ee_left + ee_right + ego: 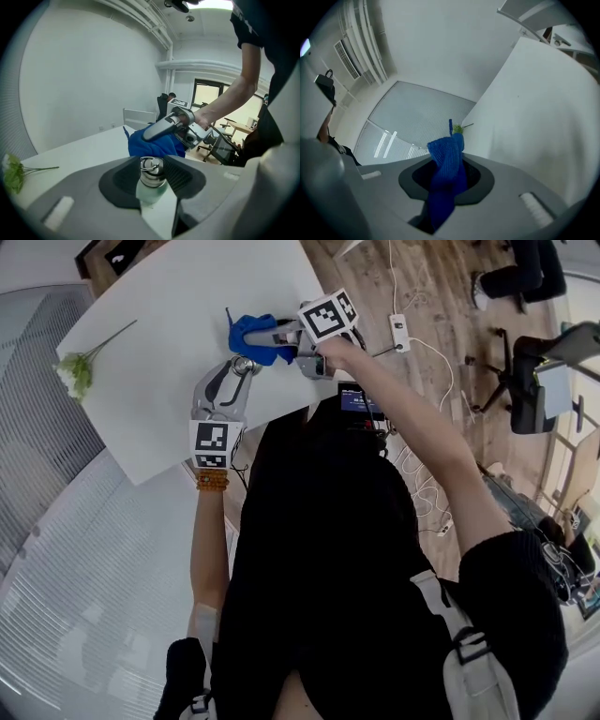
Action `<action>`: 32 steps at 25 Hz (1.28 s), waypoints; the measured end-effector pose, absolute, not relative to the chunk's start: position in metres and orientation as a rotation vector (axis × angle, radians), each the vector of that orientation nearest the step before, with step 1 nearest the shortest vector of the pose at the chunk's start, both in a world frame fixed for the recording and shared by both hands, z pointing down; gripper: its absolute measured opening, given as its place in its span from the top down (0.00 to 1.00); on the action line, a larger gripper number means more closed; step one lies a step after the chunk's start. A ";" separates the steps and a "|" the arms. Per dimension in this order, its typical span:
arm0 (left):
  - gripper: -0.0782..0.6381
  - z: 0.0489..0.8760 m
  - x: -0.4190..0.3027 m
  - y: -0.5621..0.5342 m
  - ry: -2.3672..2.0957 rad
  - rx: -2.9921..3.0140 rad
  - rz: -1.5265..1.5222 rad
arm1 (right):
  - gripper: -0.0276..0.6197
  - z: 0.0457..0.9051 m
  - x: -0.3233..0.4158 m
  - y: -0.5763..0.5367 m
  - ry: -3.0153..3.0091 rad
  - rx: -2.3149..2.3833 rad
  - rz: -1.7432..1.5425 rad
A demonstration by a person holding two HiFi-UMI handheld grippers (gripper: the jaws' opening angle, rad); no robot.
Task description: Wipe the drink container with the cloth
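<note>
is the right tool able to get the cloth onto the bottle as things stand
Likely yes: the right tool holds the blue cloth close beside the bottle gripped by the left tool, nothing between.

cloth [449,161]: blue knitted fabric, rough, matt | drink container [150,190]: pale frosted body that looks like plastic, shiny metal cap | left gripper [151,174] and right gripper [447,178]: grey matt plastic, dark ribbed pads [183,176] | table [169,352]: white, smooth, matt | floor [441,277], 1 o'clock in head view: wood, slight gloss
</note>
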State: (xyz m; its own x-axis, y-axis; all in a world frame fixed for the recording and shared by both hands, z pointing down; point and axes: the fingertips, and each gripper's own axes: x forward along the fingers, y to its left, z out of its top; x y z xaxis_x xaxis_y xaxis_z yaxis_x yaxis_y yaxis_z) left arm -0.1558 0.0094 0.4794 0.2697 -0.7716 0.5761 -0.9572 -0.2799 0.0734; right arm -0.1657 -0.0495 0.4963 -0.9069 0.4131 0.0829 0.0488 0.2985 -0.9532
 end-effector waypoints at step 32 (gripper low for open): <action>0.69 0.477 -0.150 0.002 -1.492 2.125 0.679 | 0.82 0.538 -0.163 -0.052 -2.194 -0.285 1.564</action>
State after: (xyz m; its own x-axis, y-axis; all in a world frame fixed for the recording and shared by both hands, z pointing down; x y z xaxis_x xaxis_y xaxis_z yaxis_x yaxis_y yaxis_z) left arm -0.1502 0.0016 0.4771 0.2922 -0.7236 0.6253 -0.9469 -0.3106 0.0831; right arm -0.1630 -0.0519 0.5385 -0.8872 0.4040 0.2230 -0.0791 0.3430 -0.9360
